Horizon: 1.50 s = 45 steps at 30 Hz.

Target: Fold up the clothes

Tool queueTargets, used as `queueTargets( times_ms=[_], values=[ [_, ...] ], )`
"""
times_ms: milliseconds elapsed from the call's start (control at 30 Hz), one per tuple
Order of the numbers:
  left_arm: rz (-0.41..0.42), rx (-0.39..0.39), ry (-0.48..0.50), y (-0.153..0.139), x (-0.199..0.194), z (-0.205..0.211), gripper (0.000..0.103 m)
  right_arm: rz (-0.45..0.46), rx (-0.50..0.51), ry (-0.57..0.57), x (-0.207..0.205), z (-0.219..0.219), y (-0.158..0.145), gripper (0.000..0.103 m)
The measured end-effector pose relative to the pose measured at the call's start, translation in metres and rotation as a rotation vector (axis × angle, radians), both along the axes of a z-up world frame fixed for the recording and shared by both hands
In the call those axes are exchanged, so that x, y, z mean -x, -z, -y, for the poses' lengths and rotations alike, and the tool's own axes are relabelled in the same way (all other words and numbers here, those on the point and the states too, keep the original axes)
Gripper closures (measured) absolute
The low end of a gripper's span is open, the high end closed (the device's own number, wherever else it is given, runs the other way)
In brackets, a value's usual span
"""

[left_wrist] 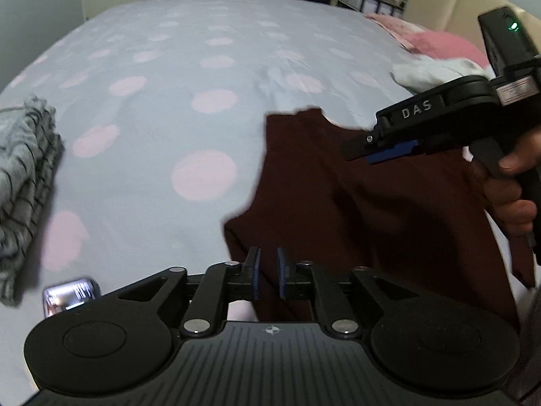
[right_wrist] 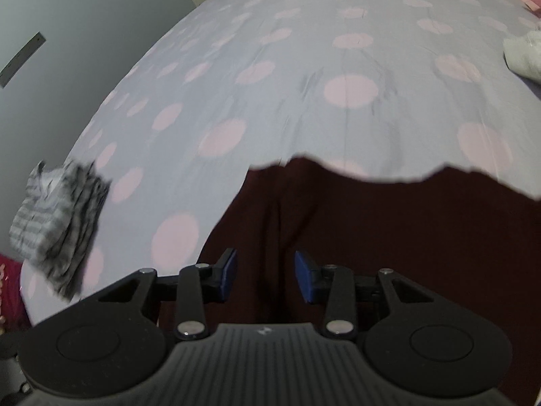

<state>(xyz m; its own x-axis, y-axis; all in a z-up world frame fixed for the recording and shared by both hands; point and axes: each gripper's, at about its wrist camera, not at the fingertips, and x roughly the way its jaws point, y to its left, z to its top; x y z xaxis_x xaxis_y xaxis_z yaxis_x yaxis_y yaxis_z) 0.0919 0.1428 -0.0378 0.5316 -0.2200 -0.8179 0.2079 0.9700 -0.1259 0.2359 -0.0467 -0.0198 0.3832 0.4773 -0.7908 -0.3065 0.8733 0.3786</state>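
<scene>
Maroon garment (left_wrist: pixel 355 203): one, on the bed (left_wrist: pixel 169 84)
Grey striped clothes (left_wrist: pixel 23 182): one pile
Left tongs (left_wrist: pixel 268 272): pinching the maroon garment
Right tongs (right_wrist: pixel 265 275): parted, grasping nothing

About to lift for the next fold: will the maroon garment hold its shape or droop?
Probably droop: the maroon garment hangs in soft folds with a wavy edge. It looks thin and light. The left claw may need a firm pinch.
</scene>
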Motion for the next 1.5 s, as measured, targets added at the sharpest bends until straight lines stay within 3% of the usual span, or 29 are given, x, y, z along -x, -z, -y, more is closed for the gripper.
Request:
queueTargets(
  times_ms=[367,500,567,667,733,767,833,967,1167,1300,1367,1500],
  values=[
    [-0.109,-0.099,0.234,0.004,0.098,0.018,0.088,0.057,0.116,-0.202,0.12,0.028,-0.028,0.061],
    [-0.112,-0.123,0.314,0.007,0.127,0.027,0.067,0.033,0.143,-0.234,0.157,0.042,-0.021,0.061],
    [-0.123,-0.154,0.344,0.015,0.136,0.034,0.065,0.023,0.147,-0.248,0.172,0.046,-0.017,0.061],
    [-0.173,-0.188,0.364,0.032,0.143,0.041,0.074,0.01,0.152,-0.268,0.192,0.052,-0.011,0.061],
    [-0.202,-0.206,0.372,0.042,0.146,0.043,0.092,0.001,0.16,-0.273,0.202,0.055,-0.005,0.061],
    [-0.211,-0.207,0.366,0.042,0.147,0.042,0.095,-0.004,0.165,-0.276,0.206,0.056,-0.003,0.061],
    [-0.214,-0.196,0.352,0.037,0.151,0.04,0.101,-0.012,0.176,-0.284,0.212,0.058,0.001,0.061],
    [-0.221,-0.124,0.352,0.017,0.17,0.037,0.101,-0.01,0.187,-0.3,0.219,0.059,0.002,0.06],
    [-0.233,-0.026,0.483,0.003,0.196,0.056,0.101,0.008,0.182,-0.329,0.224,0.052,-0.003,0.06],
    [-0.317,0.075,0.589,0.005,0.201,0.068,0.101,0.019,0.179,-0.349,0.227,0.048,-0.005,0.06],
    [-0.385,0.055,0.63,0.011,0.209,0.075,0.101,0.022,0.177,-0.355,0.229,0.047,-0.006,0.06],
    [-0.401,0.012,0.594,0.014,0.209,0.069,0.093,0.018,0.178,-0.36,0.232,0.047,-0.005,0.06]
  ],
)
